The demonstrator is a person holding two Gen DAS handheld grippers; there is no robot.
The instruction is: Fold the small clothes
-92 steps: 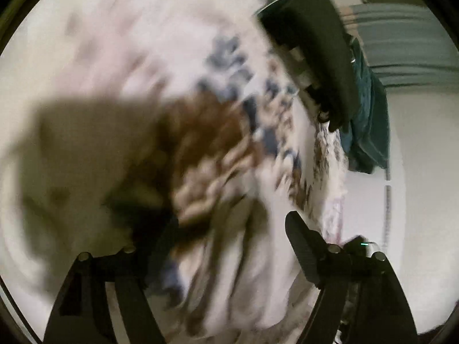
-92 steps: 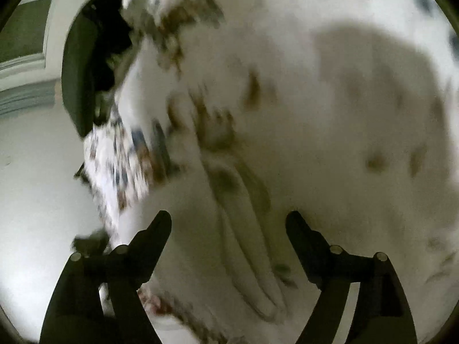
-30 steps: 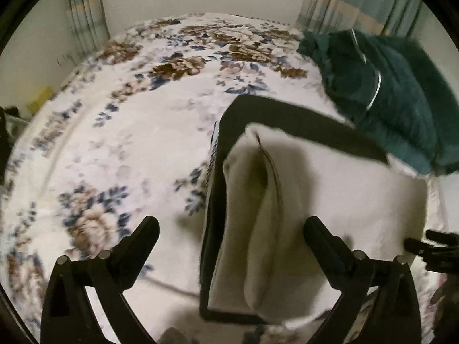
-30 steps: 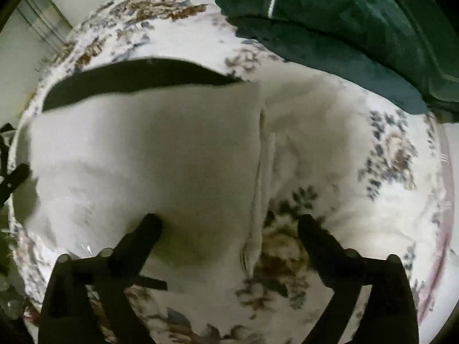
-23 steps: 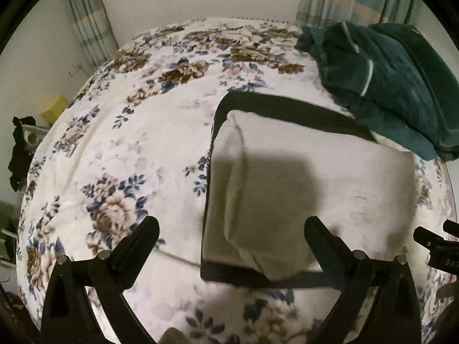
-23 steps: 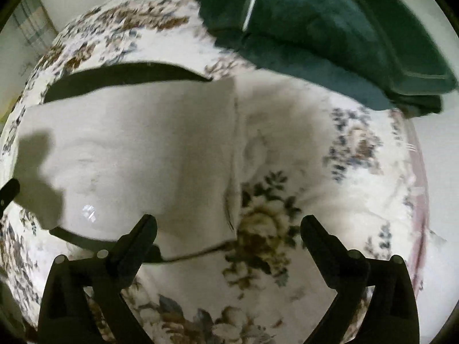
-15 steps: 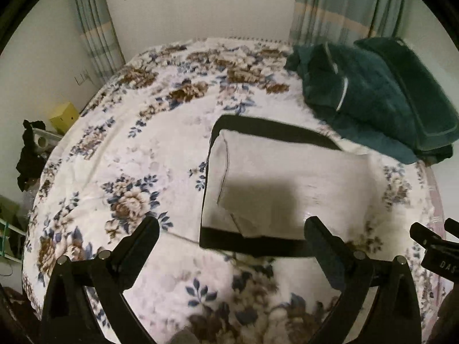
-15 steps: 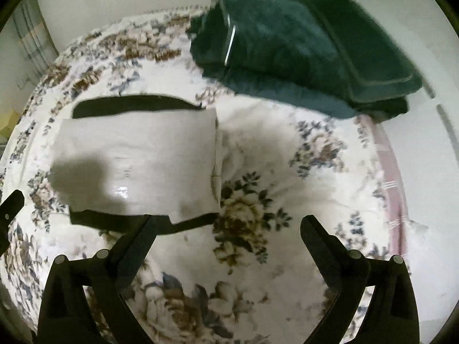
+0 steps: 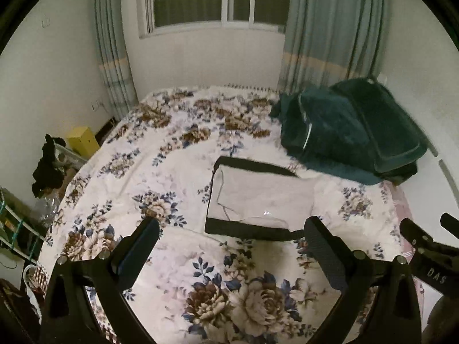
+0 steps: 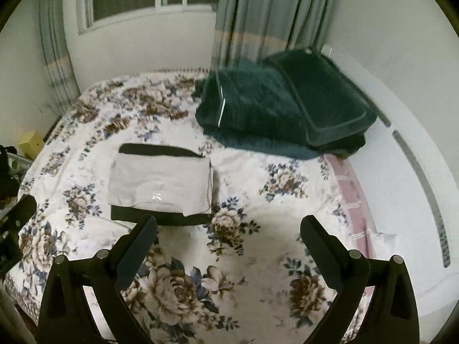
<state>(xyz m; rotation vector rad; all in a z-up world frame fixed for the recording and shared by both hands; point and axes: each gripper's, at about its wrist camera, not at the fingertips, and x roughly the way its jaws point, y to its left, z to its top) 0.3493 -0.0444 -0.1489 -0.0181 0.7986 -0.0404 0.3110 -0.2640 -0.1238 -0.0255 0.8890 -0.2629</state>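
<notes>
A folded cream garment (image 9: 258,197) lies flat on top of a folded black garment (image 9: 252,230) in the middle of the floral bedspread (image 9: 160,177). The same stack shows in the right wrist view, cream piece (image 10: 160,183) over the black one (image 10: 160,218). My left gripper (image 9: 232,246) is open and empty, raised above the bed in front of the stack. My right gripper (image 10: 229,240) is open and empty, raised just right of the stack. The right gripper's body shows at the right edge of the left wrist view (image 9: 424,243).
A dark green blanket and cushion pile (image 9: 352,132) lies at the bed's far right, also in the right wrist view (image 10: 281,109). Window and curtains (image 9: 324,28) stand behind the bed. A yellow box (image 9: 81,140) and clutter (image 9: 47,166) sit left of the bed.
Both grippers have let go of the cream garment and pulled back and up from it. The folded stack now lies still and looks smaller and farther away.
</notes>
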